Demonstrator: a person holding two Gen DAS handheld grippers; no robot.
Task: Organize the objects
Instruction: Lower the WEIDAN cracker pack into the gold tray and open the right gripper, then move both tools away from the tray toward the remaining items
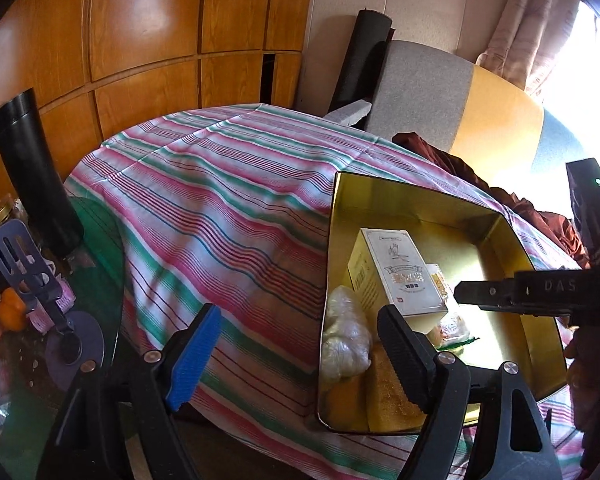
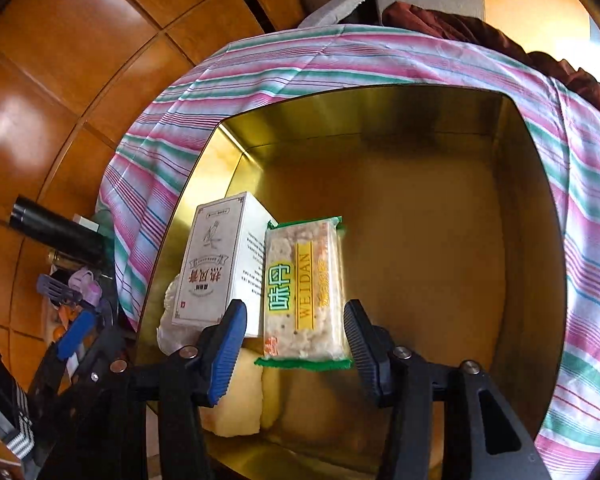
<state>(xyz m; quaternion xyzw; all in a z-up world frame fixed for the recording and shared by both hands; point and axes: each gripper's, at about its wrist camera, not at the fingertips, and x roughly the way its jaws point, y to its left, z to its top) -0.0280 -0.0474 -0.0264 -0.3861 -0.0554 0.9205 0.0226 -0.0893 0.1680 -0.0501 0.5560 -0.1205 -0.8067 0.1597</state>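
A gold metal tin (image 1: 416, 194) (image 2: 380, 112) sits on a striped cloth. Inside lie a white box (image 1: 400, 270) (image 2: 216, 264), a clear bag of pale lumps (image 1: 346, 336), yellow sponge-like blocks (image 1: 384, 388) (image 2: 236, 400) and a green-edged WEIDAN snack bar (image 2: 304, 292). My right gripper (image 2: 296, 348) is open inside the tin, its fingers on either side of the snack bar with gaps showing. It shows from the side in the left wrist view (image 1: 500, 296). My left gripper (image 1: 296, 360) is open and empty above the tin's left edge.
The striped cloth (image 1: 220, 208) covers a round table. A black cylinder flask (image 1: 32, 172), a purple slotted spatula (image 1: 24, 264) and small clutter stand at the left. A grey and yellow chair (image 1: 440, 96) with dark red fabric (image 1: 460, 164) stands behind. Wooden panels line the wall.
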